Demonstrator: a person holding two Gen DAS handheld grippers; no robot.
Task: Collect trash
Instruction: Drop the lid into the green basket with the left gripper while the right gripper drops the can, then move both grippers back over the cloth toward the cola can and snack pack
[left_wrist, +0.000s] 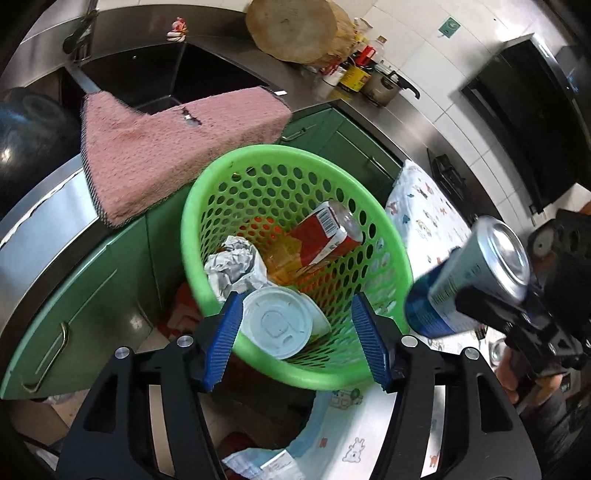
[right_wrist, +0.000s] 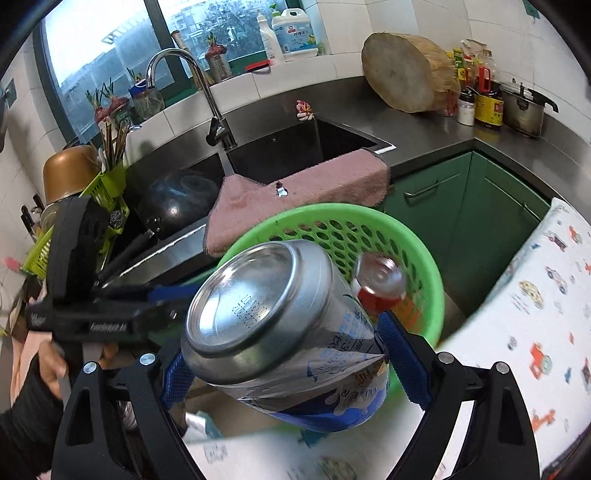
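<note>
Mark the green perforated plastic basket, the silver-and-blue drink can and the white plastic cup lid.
green perforated plastic basket (left_wrist: 295, 151), left wrist view, far rim
silver-and-blue drink can (right_wrist: 258, 295), right wrist view, concave base
white plastic cup lid (left_wrist: 275, 323), left wrist view, lid centre

This is a home kitchen: a steel desk (right_wrist: 424, 133) wraps the corner ahead of the right gripper (right_wrist: 295, 365), with a black sink (right_wrist: 295, 147) and curved faucet (right_wrist: 184, 74) beyond it. Green cabinets (right_wrist: 461, 206) stand below, a thick wooden chopping block (right_wrist: 406, 74) leans on the tiled wall (sauce bottles (right_wrist: 487, 99) beside it), and a wok (right_wrist: 177, 199) sits in the sink.
</note>
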